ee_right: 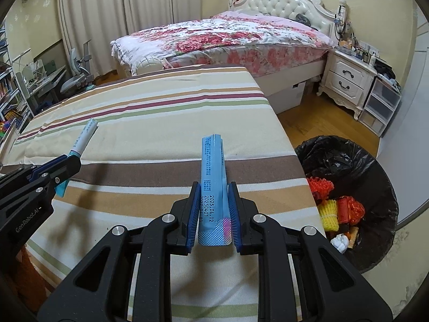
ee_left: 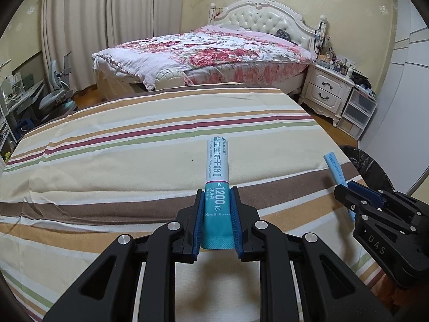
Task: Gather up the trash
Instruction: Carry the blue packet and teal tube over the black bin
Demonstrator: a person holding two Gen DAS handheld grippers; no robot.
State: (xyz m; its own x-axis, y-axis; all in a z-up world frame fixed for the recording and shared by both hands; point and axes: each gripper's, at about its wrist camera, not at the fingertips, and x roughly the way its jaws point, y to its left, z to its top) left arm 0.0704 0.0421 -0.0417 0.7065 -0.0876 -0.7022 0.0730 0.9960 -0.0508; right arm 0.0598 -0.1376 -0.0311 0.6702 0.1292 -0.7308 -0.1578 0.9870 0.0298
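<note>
Holding one sachet each, both grippers were tilted down over the striped bedsheet (ee_left: 107, 147), a soft cotton-looking cover with tan, brown, maroon and green bands and a few creases. The left gripper (ee_left: 216, 196) had its ribbed blue pads (ee_left: 198, 225) pressed narrow on a teal and white powder sachet (ee_left: 216, 171), a long flat glossy stick with white print, its crimped end at 6 o'clock and the rest poking out toward 12. The right gripper (ee_right: 213, 190) was pinched the same way on a light blue sachet (ee_right: 213, 177), also a slim foil stick, with dark date print and a dotted sealed end. Both tools were matte black plastic with shiny round bolts. In the right wrist view the black-lined trash bin (ee_right: 375, 166) sat on the wood floor at about 3 o'clock, just beside the mattress edge, with crinkly plastic liner and red and yellow foam netting (ee_right: 332, 209) inside.
</note>
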